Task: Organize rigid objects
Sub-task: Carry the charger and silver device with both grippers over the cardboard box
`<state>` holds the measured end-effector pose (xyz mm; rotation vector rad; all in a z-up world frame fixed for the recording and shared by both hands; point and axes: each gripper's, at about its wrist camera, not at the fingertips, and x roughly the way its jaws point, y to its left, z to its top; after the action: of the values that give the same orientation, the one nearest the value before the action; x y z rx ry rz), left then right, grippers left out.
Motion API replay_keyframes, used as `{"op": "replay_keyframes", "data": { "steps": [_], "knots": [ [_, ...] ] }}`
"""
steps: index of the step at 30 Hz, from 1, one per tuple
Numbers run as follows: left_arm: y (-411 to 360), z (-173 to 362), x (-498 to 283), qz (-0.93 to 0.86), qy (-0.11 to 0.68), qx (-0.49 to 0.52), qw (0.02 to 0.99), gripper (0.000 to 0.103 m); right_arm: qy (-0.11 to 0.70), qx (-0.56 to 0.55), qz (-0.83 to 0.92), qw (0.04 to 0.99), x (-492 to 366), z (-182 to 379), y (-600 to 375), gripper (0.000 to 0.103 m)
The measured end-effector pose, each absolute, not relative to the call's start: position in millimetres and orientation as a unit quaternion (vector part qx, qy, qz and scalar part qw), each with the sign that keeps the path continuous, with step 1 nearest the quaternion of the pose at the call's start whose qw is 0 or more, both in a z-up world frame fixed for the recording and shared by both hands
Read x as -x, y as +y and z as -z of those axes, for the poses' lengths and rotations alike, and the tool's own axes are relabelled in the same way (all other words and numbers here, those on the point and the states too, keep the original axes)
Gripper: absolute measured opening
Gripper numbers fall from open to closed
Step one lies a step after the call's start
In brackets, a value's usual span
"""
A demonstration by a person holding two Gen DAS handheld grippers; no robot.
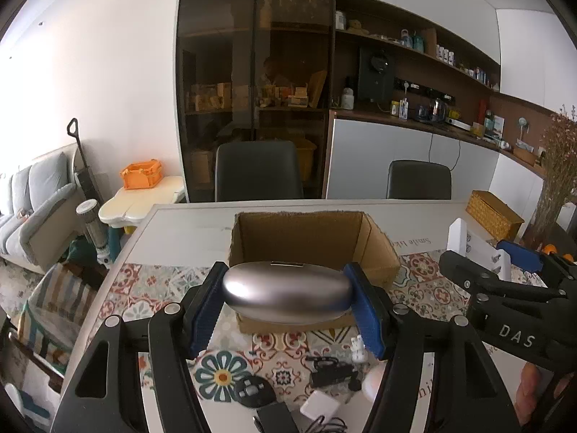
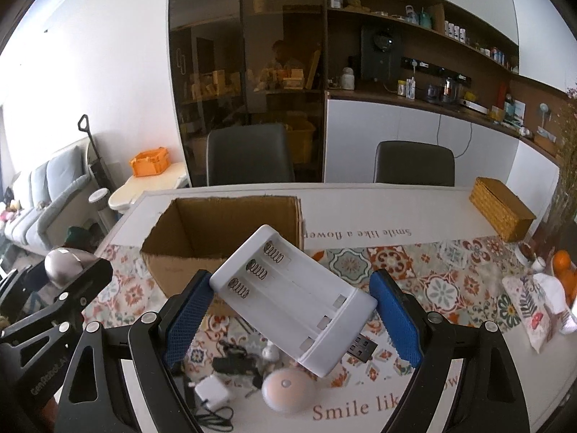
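Right wrist view reads "Smile like a flower" on the tablecloth (image 2: 360, 234); right gripper (image 2: 292, 301) clamps a white battery charger (image 2: 288, 299). Left gripper (image 1: 286, 294) clamps a silver case (image 1: 286, 292), hiding the cardboard box (image 1: 306, 238) front.

On the tablecloth (image 2: 360, 411) you can read "Smile lik" in red-brown letters near you, cut off by your right gripper (image 2: 290, 306). Farther away, the same cloth shows "Smile like a flower" upside down. Your left gripper (image 2: 54, 324) carries "GenRobot_AI" in the right wrist view. In the left wrist view, the right gripper (image 1: 505, 299) shows "DAS".
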<state>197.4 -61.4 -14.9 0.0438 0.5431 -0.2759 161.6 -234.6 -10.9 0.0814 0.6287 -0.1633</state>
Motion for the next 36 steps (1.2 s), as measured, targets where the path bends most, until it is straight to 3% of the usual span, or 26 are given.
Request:
{"op": "replay_keyframes", "data": {
  "steps": [17, 36],
  "knots": [
    [-86.0, 0.0, -273.8, 0.129, 0.292, -0.056, 0.946, 0.065, 0.343, -0.074, 0.076, 0.933, -237.7, 2.0, -256.5, 0.088],
    [-110.3, 32.9, -352.1, 0.141, 0.428, -0.090, 0.888, 0.065, 0.414, -0.073, 0.074, 0.904, -303.6, 21.5, -261.9, 0.088]
  ]
}}
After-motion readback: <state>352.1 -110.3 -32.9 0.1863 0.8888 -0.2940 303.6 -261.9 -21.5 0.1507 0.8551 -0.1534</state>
